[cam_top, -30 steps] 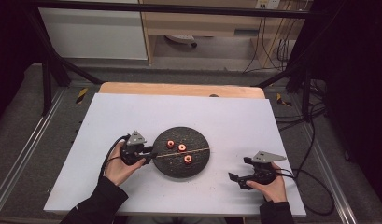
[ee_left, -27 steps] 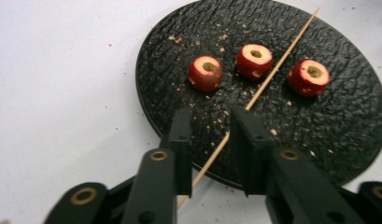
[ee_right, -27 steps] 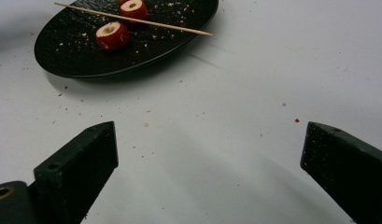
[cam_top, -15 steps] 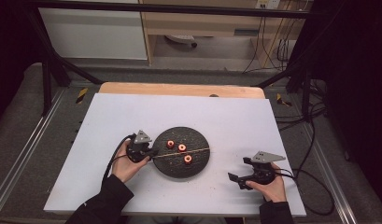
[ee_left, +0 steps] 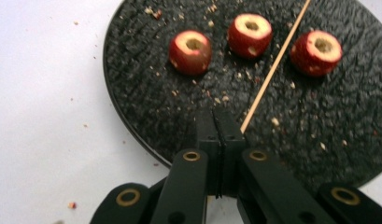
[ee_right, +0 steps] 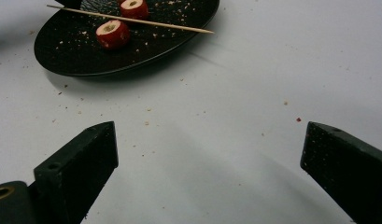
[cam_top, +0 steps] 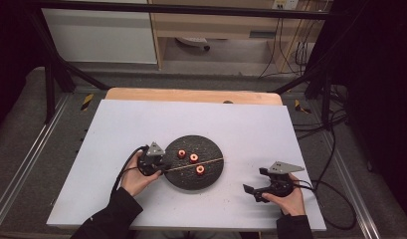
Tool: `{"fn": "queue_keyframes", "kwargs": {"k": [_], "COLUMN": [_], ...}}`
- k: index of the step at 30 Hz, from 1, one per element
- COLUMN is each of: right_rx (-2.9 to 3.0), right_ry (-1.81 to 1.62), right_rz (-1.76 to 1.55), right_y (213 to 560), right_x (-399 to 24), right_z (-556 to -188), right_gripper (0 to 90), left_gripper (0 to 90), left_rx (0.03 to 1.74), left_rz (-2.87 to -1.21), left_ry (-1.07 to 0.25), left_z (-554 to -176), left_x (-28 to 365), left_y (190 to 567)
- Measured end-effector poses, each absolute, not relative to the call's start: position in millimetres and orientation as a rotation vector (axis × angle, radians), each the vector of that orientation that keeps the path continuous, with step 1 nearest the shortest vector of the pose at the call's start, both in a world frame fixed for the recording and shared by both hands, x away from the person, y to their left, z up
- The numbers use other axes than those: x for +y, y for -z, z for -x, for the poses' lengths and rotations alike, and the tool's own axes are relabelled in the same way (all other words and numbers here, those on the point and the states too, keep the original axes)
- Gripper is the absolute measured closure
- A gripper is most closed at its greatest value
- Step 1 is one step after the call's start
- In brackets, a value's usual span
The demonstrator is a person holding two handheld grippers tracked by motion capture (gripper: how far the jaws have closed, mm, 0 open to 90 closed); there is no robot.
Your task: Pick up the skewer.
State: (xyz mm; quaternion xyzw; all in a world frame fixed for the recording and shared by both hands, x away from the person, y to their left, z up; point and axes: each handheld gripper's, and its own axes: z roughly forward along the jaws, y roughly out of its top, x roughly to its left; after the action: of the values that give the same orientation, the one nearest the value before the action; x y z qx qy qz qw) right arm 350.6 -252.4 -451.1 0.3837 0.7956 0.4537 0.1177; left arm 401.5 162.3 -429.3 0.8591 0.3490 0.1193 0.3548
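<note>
the left gripper (ee_left: 220,122) sits at the near-left edge of the round black plate (cam_top: 213,177), its jaws pinched together on one end of a thin wooden skewer (ee_left: 272,70) that runs across the plate between three cored red fruit pieces (ee_left: 249,33). the right gripper (cam_top: 254,190) rests on the white table (cam_top: 241,124) well to the right of the plate, jaws spread wide with nothing between them, crumbs (ee_right: 205,112) scattered ahead of it.
</note>
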Motion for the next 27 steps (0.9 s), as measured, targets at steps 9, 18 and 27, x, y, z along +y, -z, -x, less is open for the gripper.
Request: {"fn": "queue_keyframes", "kwargs": {"k": [9,18,27], "right_rx": [2.332,2.331,2.333], "right_ry": [-1.325,-1.327,-1.324], "right_rz": [-1.126,-1.125,-1.127], "right_y": [451.5,451.3,451.4], "right_x": [-251.9,-252.1,-252.0], "right_z": [-350.6,-350.4,-350.3], "right_gripper": [4.7,4.7,4.5], "left_gripper": [89.7,89.8,83.3], "left_rx": [0.856,0.812,0.788], "left_rz": [-2.237,-2.256,-2.28], "left_ry": [-0.277,-0.248,-0.246], "left_z": [-391.6,-382.7,-383.5], "left_x": [159.3,151.9,147.8], "left_y": [429.7,430.1,417.1]}}
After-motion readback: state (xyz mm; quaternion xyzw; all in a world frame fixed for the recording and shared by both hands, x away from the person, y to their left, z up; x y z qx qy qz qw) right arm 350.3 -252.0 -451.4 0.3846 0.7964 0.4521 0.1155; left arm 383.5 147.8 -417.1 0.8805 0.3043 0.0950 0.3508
